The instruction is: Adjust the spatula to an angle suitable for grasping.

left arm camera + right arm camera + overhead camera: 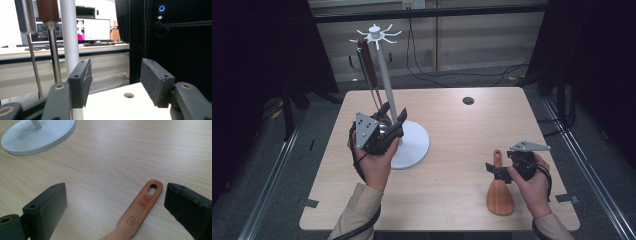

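Matt wooden spatula point(140, 212), smooth pale woodgrain table point(120, 152)

Two beige sleeves. Each hand carries a black gripper, the left gripper point(396, 116) and right gripper point(494, 170), topped by a grey triangular plate with screw holes, trailing black cable.

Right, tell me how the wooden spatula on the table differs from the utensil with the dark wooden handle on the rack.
The wooden spatula lies flat on the table; the dark-handled utensil hangs upright from the white rack. The spatula is all light orange-brown wood; the utensil has a dark brown handle on a metal shaft. The spatula sits between the open jaws of the right gripper; the utensil hangs beyond the left gripper. Neither is gripped.
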Action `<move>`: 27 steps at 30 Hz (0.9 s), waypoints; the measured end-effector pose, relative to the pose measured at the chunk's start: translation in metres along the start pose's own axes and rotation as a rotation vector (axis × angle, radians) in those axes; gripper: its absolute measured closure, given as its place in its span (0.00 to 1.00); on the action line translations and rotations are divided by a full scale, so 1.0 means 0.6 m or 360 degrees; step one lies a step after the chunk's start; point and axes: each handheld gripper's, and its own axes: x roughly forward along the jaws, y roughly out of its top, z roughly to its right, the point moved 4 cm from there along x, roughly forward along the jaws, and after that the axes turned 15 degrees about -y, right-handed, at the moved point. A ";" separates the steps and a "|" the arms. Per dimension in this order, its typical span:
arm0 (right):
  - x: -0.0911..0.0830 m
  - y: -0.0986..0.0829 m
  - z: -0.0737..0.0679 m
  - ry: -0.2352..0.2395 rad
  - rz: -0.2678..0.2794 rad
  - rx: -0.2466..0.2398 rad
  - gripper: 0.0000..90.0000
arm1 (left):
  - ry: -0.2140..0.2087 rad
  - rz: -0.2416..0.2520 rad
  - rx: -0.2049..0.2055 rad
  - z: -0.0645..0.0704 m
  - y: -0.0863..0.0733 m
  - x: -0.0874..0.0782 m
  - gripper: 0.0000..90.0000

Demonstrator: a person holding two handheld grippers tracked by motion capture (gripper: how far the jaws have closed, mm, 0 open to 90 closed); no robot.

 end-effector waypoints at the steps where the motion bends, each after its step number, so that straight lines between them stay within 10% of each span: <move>1: 0.001 0.000 0.000 0.0003 0.0000 -0.0002 0.05 | 0.0007 -0.0002 -0.0007 0.000 -0.004 0.000 0.46; 27: 0.016 0.003 -0.001 -0.0020 0.0003 -0.0007 0.05 | -0.0136 -0.0367 -0.0105 0.012 -0.118 -0.007 0.23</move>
